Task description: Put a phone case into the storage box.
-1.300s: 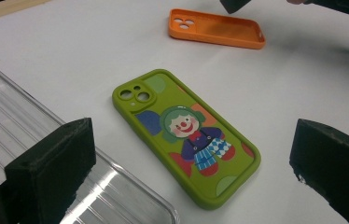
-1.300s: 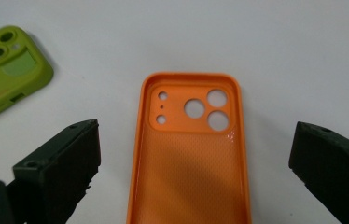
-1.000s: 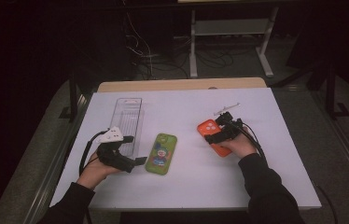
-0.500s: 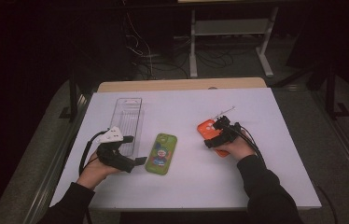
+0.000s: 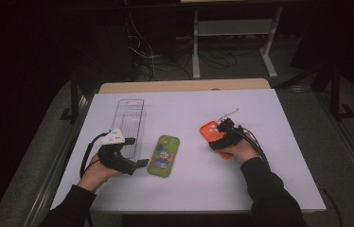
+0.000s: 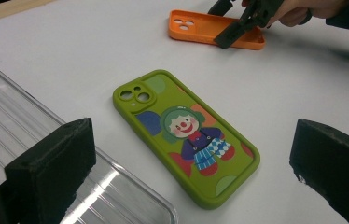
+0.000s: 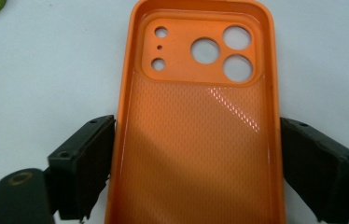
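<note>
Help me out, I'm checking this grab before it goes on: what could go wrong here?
The right gripper has just been closing its jaws around the orange case, which lies open side up. Its thin walls might flex inward, so the case could buckle or pop out. The jaws also sit toward the end away from the camera holes, so on lifting that end may droop.

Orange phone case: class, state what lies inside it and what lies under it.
The orange phone case lies open side up with nothing inside: a bare dotted lining and camera holes, through which the white table shows. The right gripper straddles its long sides. The rest underneath is covered.
</note>
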`<state>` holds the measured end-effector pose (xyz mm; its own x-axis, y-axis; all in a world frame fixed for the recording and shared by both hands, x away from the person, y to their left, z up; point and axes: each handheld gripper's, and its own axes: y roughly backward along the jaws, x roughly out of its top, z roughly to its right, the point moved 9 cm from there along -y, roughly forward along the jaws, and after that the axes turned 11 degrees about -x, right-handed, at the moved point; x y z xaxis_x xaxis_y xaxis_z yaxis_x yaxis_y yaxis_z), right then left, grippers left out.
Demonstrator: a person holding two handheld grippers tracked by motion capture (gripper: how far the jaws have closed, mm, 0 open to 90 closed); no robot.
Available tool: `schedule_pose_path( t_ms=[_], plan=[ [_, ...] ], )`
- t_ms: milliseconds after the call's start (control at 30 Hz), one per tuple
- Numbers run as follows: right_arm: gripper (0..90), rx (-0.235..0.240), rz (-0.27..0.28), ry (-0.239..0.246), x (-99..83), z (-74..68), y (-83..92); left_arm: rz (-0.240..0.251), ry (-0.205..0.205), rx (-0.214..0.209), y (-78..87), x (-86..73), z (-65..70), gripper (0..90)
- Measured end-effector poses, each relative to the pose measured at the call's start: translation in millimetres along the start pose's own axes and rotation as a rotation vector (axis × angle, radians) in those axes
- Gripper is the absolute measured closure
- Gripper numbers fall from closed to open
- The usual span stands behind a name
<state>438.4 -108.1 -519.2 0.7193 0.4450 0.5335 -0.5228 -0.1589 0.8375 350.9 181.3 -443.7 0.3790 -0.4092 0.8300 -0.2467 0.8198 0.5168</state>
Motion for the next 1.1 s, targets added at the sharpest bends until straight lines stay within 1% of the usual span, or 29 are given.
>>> schedule_pose_path(
  t_ms=[67, 100, 133, 300, 367, 533, 567, 667, 700, 733, 767, 800, 833, 867, 933, 967, 1033, 1067, 1100],
  plan=[
    [14.4, -0.001, 0.000, 0.000, -0.1, 0.0, 0.0, -0.002, -0.002, 0.000, -0.1, -0.2, 0.0, 0.0],
    [14.6, -0.003, 0.005, 0.008, -0.1, 0.6, -0.4, 0.001, 0.001, 0.000, -0.4, 0.0, 0.3, 0.0],
    [14.7, -0.001, 0.002, 0.000, -0.1, 0.2, 0.0, 0.001, 0.001, 0.001, -0.5, 0.1, 0.2, 0.0],
    [15.2, 0.002, 0.011, 0.001, 0.2, 0.7, 0.0, -0.005, 0.000, 0.001, 0.5, -0.2, 0.1, 0.0],
    [15.2, 0.005, 0.016, 0.010, 0.7, 1.3, 0.5, -0.005, 0.002, 0.001, 0.8, -0.1, 0.2, 0.0],
    [15.2, 0.029, 0.018, 0.030, 4.0, 0.9, 6.7, -0.011, 0.006, -0.001, 0.6, -0.2, -1.7, 0.0],
    [15.2, 0.027, 0.023, 0.038, 5.0, 1.4, 7.7, -0.012, 0.006, -0.001, 0.6, -0.1, -1.9, 0.0],
    [15.2, 0.037, 0.005, 0.057, 6.9, 0.6, 14.0, -0.002, 0.009, -0.003, -0.1, 1.5, -1.4, 0.0],
    [15.2, 0.043, 0.005, 0.070, 7.8, 0.6, 15.4, -0.003, 0.006, -0.004, -0.4, 2.1, -1.4, 0.0],
    [15.2, 0.047, 0.002, 0.103, 8.2, 1.6, 17.3, -0.004, 0.008, -0.005, -0.7, 2.8, -0.8, 0.0],
    [15.2, 0.057, -0.001, 0.110, 9.2, 1.0, 20.3, -0.006, 0.005, -0.007, -1.1, 3.5, -0.7, 0.0],
    [15.2, 0.061, 0.003, 0.118, 10.2, 1.4, 21.8, -0.002, 0.016, -0.009, -2.1, 4.8, 0.0, 0.0],
    [15.2, 0.065, 0.003, 0.120, 11.4, 1.9, 24.9, -0.008, 0.009, -0.010, -2.3, 5.5, -0.6, 0.0],
    [15.2, 0.069, 0.008, 0.116, 12.7, 1.5, 26.4, -0.009, 0.008, -0.016, -3.3, 6.7, -0.1, 0.0],
    [15.2, 0.083, 0.018, 0.136, 14.3, 2.8, 30.5, -0.010, 0.010, -0.030, -5.9, 8.9, 2.3, 0.0],
    [15.2, 0.089, 0.021, 0.141, 14.6, 2.6, 31.7, -0.015, 0.005, -0.035, -6.8, 9.9, 3.0, 0.0],
    [15.2, 0.102, 0.026, 0.182, 14.0, 2.4, 34.7, -0.018, -0.004, -0.048, -8.7, 12.9, 6.3, 0.0],
    [15.2, 0.114, 0.024, 0.190, 13.8, 1.4, 37.7, -0.019, -0.008, -0.052, -9.1, 14.3, 7.1, 0.0],
    [15.2, 0.116, 0.030, 0.196, 14.3, 1.0, 39.1, -0.018, -0.011, -0.061, -9.8, 15.9, 8.3, 0.0]
  ],
)
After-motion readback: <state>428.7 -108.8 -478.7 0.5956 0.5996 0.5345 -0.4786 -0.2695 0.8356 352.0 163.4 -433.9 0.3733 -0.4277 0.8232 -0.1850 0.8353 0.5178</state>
